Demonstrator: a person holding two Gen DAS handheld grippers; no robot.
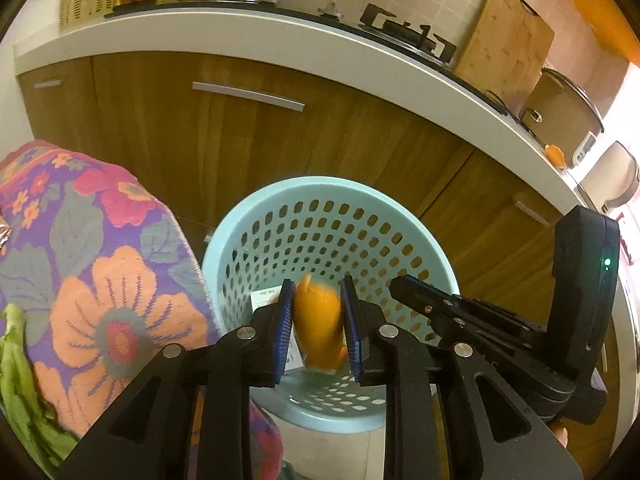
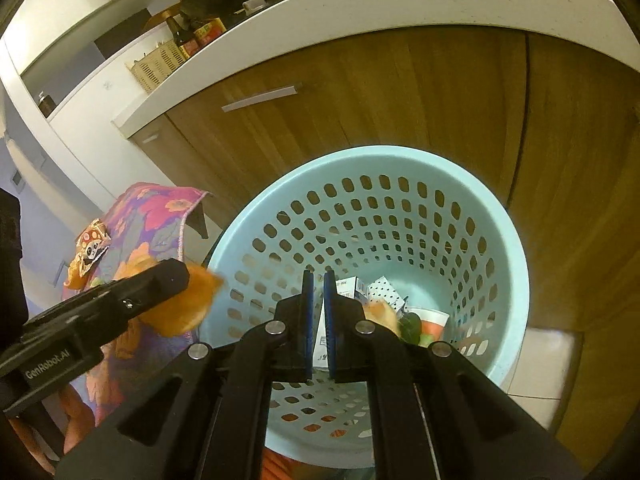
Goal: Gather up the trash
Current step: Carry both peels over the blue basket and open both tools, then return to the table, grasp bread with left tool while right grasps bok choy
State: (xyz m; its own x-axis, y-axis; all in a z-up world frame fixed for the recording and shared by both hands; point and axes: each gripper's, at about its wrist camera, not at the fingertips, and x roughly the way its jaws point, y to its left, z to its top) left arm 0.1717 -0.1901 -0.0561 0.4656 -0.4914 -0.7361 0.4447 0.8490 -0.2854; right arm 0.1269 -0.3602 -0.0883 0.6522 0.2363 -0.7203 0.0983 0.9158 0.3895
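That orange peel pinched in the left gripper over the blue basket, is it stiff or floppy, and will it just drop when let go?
The orange peel looks thin and curled between the left gripper pads, so probably bendy and light. Its matte skin seems unlikely to slip. Released, it should probably fall into the basket, landing softly among the cartons already there.

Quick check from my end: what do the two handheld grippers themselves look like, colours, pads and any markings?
Both are matte black plastic linkage frames with round silver pivot pins. The left gripper and right gripper each carry flat, ribbed blue finger pads. The right unit's boxy black body shows a small green light; the left unit's side reads "GenRobot.AI" in white.
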